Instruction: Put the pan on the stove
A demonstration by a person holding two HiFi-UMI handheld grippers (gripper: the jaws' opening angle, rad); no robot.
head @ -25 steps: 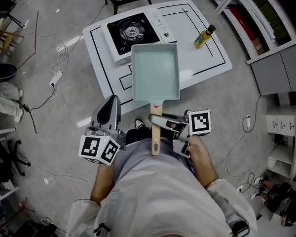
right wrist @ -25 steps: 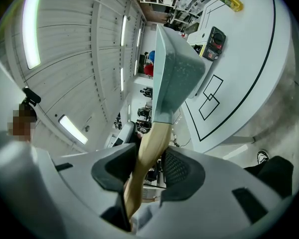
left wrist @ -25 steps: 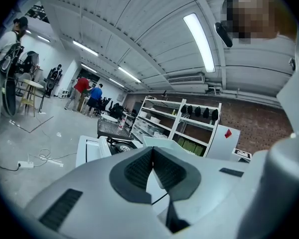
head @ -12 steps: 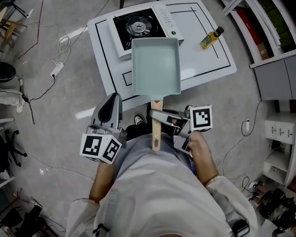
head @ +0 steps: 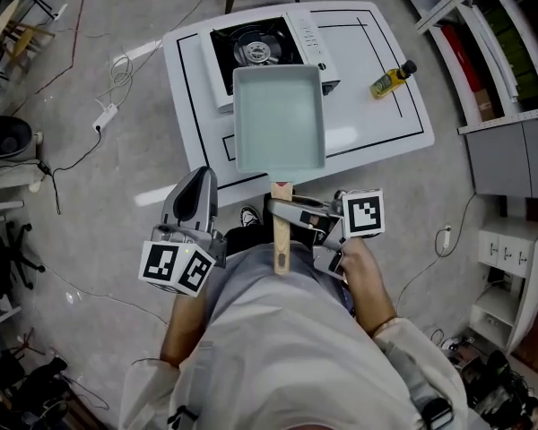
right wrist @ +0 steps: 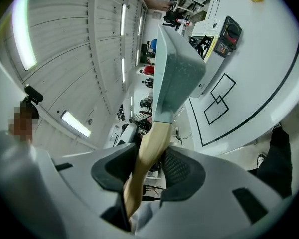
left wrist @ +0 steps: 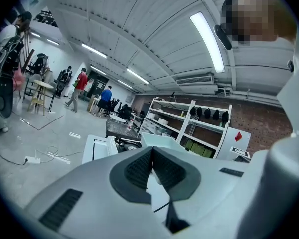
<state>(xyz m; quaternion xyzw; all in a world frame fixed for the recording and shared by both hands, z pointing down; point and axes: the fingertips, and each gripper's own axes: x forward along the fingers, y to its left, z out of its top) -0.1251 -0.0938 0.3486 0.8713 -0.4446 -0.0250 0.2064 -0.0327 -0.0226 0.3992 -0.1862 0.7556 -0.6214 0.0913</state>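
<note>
A pale teal rectangular pan [head: 279, 119] hangs in the air over the white table's near part, its far edge over the stove's front. My right gripper [head: 283, 211] is shut on the pan's wooden handle [head: 281, 236]. In the right gripper view the handle [right wrist: 149, 148] runs between the pads up to the pan [right wrist: 177, 68]. The portable gas stove [head: 251, 47] sits at the table's far left. My left gripper [head: 198, 182] is held left of the handle, shut on nothing; its pads meet in the left gripper view [left wrist: 152, 156].
The low white table [head: 386, 106] has black outlines marked on it. A small yellow oil bottle [head: 393, 79] lies on its right side. Cables and a power strip [head: 108, 115] trail on the floor at left. Shelving [head: 502, 52] stands at right.
The pan has shifted slightly left and farther over the stove's front edge, still held by the right gripper. The left gripper has barely moved.
</note>
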